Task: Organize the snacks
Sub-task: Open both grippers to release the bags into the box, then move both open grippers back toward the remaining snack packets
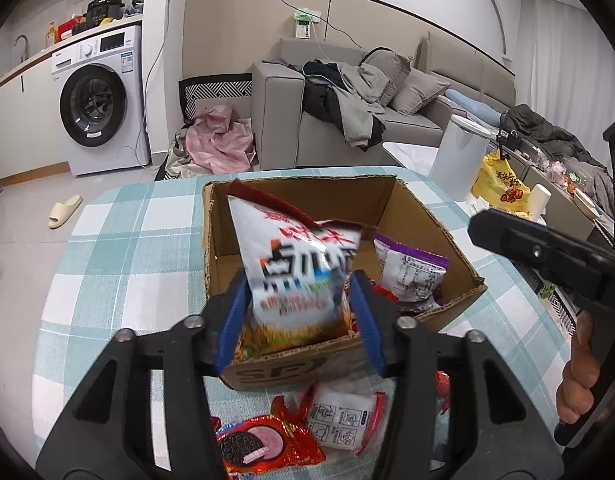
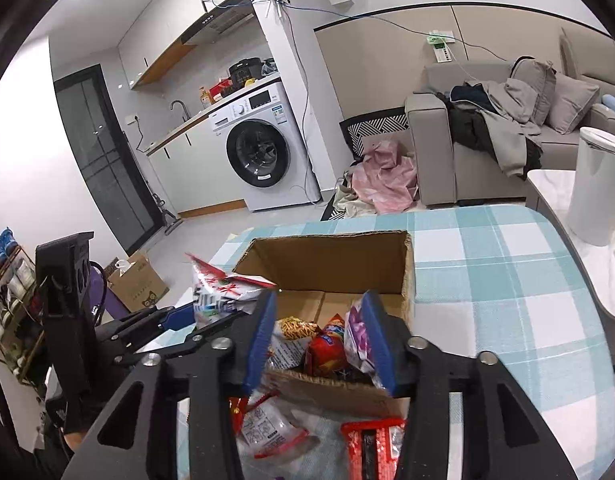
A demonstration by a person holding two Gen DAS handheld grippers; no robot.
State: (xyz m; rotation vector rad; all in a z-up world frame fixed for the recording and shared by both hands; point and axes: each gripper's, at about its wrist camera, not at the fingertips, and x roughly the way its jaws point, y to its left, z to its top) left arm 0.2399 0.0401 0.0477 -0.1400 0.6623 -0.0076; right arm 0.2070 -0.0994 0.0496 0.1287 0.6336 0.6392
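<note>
An open cardboard box (image 1: 423, 220) stands on the checked tablecloth; it also shows in the right wrist view (image 2: 327, 260). My left gripper (image 1: 299, 312) is shut on a large white snack bag (image 1: 299, 264) and holds it over the box's near edge. A purple-topped packet (image 1: 411, 268) lies inside the box. An Oreo pack (image 1: 263, 446) and a white red-edged packet (image 1: 339, 420) lie on the table in front. My right gripper (image 2: 319, 340) is open and empty over the box's near wall, above red (image 2: 325, 354) and purple (image 2: 357, 336) packets. The white bag (image 2: 223, 292) shows at left.
A white bin (image 1: 459, 156) and a yellow bag (image 1: 497, 178) stand beyond the table at right. A grey sofa (image 1: 339, 132) with clothes and a washing machine (image 1: 99, 100) are behind. More packets (image 2: 371, 448) lie near the table's front edge.
</note>
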